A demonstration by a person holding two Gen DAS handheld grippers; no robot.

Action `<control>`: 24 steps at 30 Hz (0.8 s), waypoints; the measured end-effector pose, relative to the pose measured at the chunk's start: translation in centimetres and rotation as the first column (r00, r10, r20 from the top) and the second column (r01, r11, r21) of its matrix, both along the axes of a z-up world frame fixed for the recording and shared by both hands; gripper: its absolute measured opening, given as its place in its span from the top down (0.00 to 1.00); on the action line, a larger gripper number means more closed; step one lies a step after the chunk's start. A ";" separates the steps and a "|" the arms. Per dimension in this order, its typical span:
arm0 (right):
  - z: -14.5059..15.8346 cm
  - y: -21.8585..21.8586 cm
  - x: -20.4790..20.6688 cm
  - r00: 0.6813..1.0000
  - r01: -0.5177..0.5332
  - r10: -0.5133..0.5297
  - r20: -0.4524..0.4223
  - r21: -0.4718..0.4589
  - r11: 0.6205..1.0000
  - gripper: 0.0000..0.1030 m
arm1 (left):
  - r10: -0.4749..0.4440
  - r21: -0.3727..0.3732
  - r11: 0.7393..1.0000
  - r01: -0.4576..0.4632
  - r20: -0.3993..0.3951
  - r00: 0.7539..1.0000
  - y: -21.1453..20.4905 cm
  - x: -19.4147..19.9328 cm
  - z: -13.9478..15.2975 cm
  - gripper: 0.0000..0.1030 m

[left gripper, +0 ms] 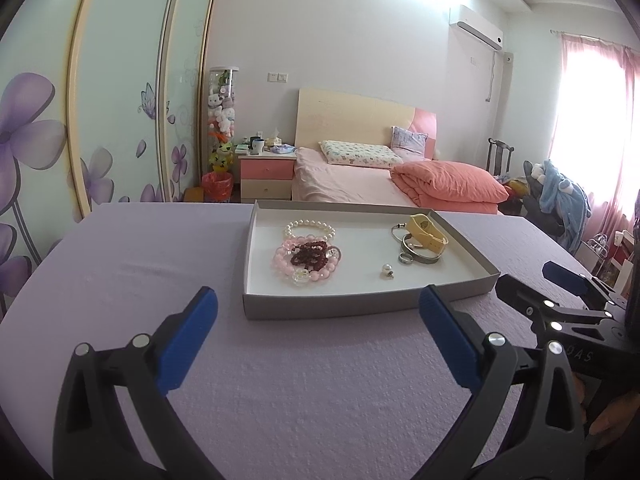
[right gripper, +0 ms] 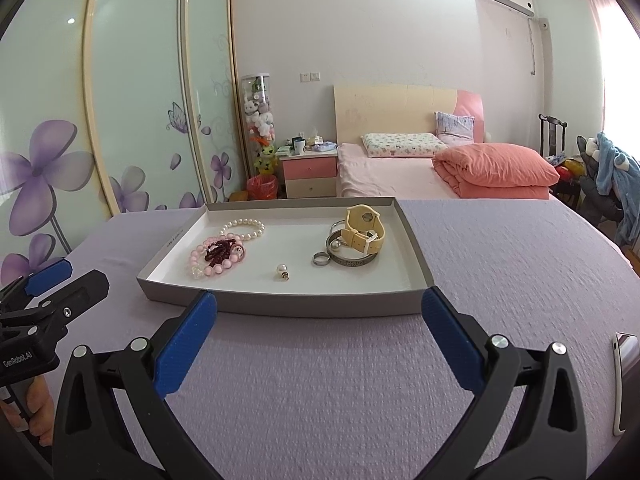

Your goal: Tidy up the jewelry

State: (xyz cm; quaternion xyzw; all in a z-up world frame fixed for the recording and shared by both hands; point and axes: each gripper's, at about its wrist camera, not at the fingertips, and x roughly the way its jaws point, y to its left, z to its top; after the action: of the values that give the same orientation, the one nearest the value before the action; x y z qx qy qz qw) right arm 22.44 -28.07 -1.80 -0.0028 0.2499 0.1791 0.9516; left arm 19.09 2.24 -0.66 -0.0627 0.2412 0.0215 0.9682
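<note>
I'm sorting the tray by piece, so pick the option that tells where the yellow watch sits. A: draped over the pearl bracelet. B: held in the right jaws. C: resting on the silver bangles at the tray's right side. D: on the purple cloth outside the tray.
C: the yellow watch lies on the silver bangles in the right part of the tray, apart from the pearl bracelet.

Grey tray [right gripper: 280,304], white inside, holds pink beads [right gripper: 218,266], a yellow watch [right gripper: 366,230], on lilac cloth [right gripper: 320,380].
</note>
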 end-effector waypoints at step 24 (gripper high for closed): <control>0.1 0.1 0.0 1.000 -0.003 0.003 0.000 0.003 1.000 0.01 | -0.004 -0.003 1.000 0.004 -0.012 1.000 -0.5 -0.2 -0.3 0.02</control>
State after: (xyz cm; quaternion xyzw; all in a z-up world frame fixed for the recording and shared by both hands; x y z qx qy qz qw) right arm 22.44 -27.93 -1.71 -0.0017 0.2493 0.1809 0.9514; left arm 18.86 1.78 -0.99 -0.0635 0.2471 0.0194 0.9667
